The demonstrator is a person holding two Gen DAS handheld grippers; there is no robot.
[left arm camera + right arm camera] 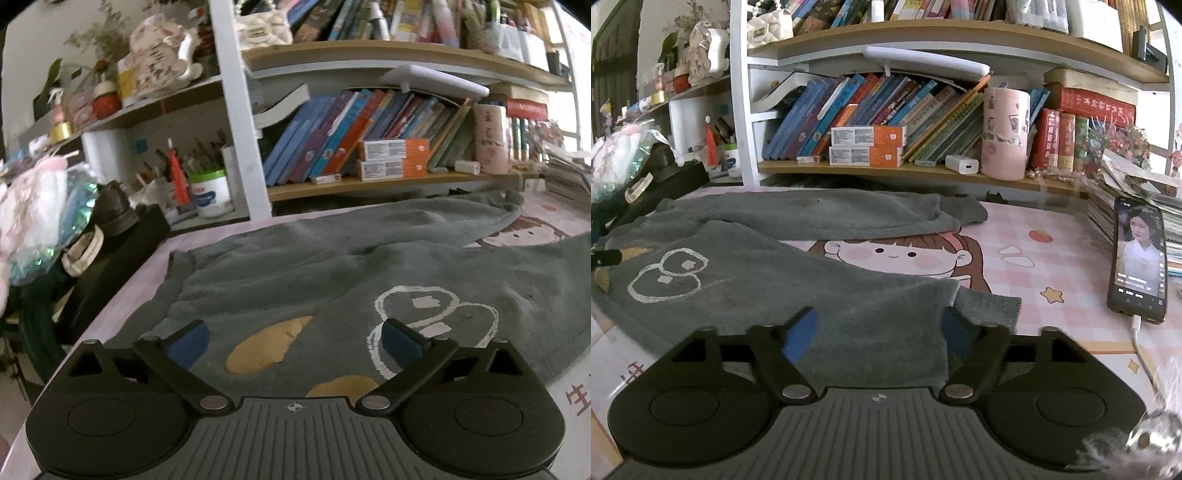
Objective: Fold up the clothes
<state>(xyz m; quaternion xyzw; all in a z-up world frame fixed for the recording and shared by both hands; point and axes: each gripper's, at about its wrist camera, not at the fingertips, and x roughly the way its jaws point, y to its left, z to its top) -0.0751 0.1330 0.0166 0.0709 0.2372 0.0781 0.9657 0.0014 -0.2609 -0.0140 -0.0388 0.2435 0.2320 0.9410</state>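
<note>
Two claws hang over the grey trousers (280, 266), which lie flat on the pink desk mat (1052, 258) with both legs stretched away toward the bookshelf (923, 170) side. The left claw (293, 341) is spread wide with nothing between its blue pads (188, 347), and the waist end with its yellow patches (266, 347) sits right under and ahead of it. The right claw (879, 336) is likewise spread and empty, its pads straddling the near leg's cuff (990, 310). To fold well, each claw likely needs to drop straight down and pinch only the near leg's edge, then carry it together over the far leg just ahead. A phone (1139, 258) stands well to the right claw's right, so the sweep should keep away from it.
</note>
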